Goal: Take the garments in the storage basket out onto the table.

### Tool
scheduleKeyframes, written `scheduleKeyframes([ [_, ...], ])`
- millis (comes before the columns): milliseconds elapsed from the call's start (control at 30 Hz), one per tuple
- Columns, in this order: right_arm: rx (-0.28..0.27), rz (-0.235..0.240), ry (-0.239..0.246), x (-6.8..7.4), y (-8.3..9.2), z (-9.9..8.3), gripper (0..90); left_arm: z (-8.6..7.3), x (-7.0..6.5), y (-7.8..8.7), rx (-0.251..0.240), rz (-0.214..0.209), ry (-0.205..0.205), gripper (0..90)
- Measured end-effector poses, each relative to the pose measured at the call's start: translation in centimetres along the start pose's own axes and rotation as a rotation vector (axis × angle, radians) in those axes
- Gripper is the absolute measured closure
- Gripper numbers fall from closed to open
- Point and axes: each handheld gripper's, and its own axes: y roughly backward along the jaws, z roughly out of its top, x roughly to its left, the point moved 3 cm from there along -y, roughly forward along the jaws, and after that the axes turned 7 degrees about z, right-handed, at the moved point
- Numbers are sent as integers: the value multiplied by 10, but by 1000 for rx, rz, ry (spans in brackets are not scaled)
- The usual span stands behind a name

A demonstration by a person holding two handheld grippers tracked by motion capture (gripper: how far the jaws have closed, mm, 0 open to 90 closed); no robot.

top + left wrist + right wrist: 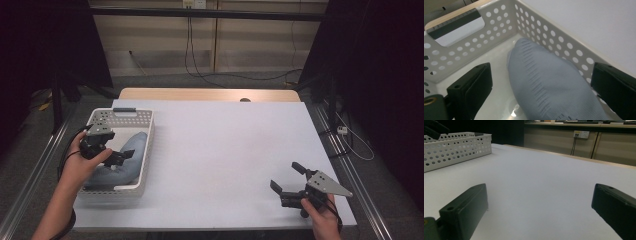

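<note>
A pale blue folded cloth (pixel 126 159) (pixel 549 85) lies inside a white perforated basket (pixel 148 131) (pixel 456 57) at the table's left side. My left gripper (pixel 120 157) (pixel 541 92) hangs over the basket, open, its jaws straddling the cloth without closing on it. My right gripper (pixel 287 177) (pixel 541 212) is low over the white table near the front right corner, open, with nothing between its jaws. The basket (pixel 454 147) also appears far off to the left in the right gripper view.
The white tabletop (pixel 225 145) stretches wide between the basket and my right hand. A wooden strip (pixel 210 94) runs along the table's far edge. Cables (pixel 200 70) hang on the floor behind, and dark curtains stand at both sides.
</note>
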Motion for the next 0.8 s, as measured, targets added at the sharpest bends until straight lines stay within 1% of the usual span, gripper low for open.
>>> scheduleKeyframes([
  [100, 0, 2, -1, 0, 0, 0, 3, -1, 1, -2, 18, 8, -9, 40],
  [133, 2, 4, -1, 0, 0, 0, 3, -2, 1, -3, 41, 3, -19, 40],
  [267, 5, 6, 1, 0, 0, 0, 4, -3, 0, -4, 48, 0, -29, 43],
  [367, 3, 5, 0, 0, 0, 0, 4, -5, 0, -5, 64, -7, -42, 43],
  [533, 4, 4, 0, 0, 0, 0, 4, -7, 1, -7, 64, -13, -29, 39],
  [800, 5, 4, 0, 0, 0, 0, 4, -8, 1, -7, 77, -18, -27, 41],
])
